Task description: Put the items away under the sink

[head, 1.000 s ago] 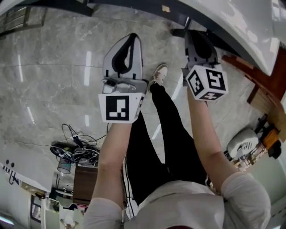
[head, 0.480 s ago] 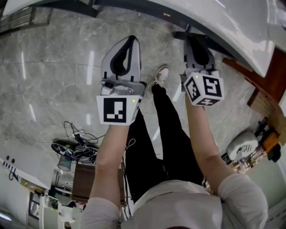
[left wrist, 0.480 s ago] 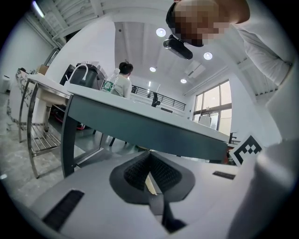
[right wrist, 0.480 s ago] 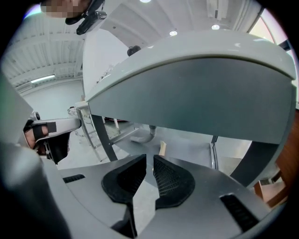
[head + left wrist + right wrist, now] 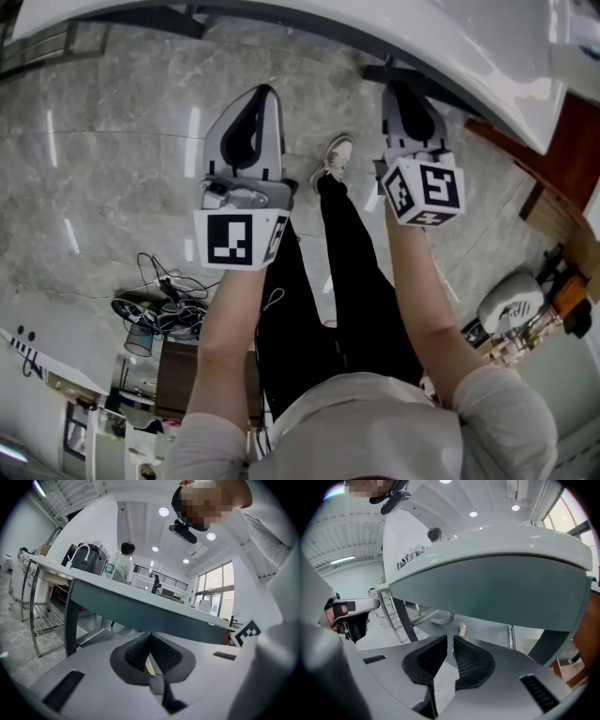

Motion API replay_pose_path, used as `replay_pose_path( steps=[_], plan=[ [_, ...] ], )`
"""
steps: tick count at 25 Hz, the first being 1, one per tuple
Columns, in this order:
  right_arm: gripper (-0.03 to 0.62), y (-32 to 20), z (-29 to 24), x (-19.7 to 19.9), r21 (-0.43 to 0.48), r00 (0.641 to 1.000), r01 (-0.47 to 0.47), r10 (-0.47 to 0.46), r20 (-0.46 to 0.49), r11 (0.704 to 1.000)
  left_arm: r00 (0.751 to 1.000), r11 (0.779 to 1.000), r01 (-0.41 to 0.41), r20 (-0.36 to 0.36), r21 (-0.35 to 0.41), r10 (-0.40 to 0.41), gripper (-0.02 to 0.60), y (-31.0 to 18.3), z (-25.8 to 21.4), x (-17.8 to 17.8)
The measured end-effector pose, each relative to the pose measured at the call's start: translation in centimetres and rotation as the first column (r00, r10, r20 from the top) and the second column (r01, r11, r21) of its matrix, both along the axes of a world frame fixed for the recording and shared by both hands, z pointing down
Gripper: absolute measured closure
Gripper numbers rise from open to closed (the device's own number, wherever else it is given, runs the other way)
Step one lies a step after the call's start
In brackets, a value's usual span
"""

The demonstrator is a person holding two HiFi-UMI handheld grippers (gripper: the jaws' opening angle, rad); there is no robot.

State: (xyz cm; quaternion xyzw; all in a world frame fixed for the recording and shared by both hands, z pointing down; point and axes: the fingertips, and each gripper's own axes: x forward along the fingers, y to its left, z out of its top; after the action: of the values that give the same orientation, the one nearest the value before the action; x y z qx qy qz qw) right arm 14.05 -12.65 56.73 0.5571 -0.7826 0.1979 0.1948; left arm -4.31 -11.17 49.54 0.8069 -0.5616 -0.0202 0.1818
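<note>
Now, both grippers are empty beside the counter (image 5: 140,605)
Here the left gripper (image 5: 150,635) is clenched on nothing; a bottle (image 5: 109,567), likely an item, stands far left on top; the right gripper (image 5: 450,641), jaws just closing to an empty slit, should reopen wide before reaching

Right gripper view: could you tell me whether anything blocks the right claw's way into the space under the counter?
Nothing visible does. The right claw, whose jaws have just been closing on nothing, points at the open space below the grey counter; its dark leg stands off to the left.
</note>
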Motion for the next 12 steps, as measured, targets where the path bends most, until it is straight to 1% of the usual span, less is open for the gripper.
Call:
replay_pose_path(
  steps=[4,10,12],
  plan=[
    [0.531,0.6,-0.5,0.2,-0.006,1.000,-0.012,0.012,0.019,1.000,1.000,1.000,-0.001,0.011,-0.001,0.001,0.578,0.3,-1.2,-0.6],
    [0.533,1.0,-2.6,-1.0,0.020,0.999,0.013,-0.014,0.042,1.000,0.999,1.000,-0.029,0.028,0.009,0.029,0.578,0.1,-2.8,-0.8],
    [0.533,0.9,-3.3,-1.3,0.023,0.999,0.016,-0.017,0.049,1.000,0.999,0.999,-0.031,0.021,0.010,0.031,0.578,-0.1,-3.3,-0.8]
  ],
)
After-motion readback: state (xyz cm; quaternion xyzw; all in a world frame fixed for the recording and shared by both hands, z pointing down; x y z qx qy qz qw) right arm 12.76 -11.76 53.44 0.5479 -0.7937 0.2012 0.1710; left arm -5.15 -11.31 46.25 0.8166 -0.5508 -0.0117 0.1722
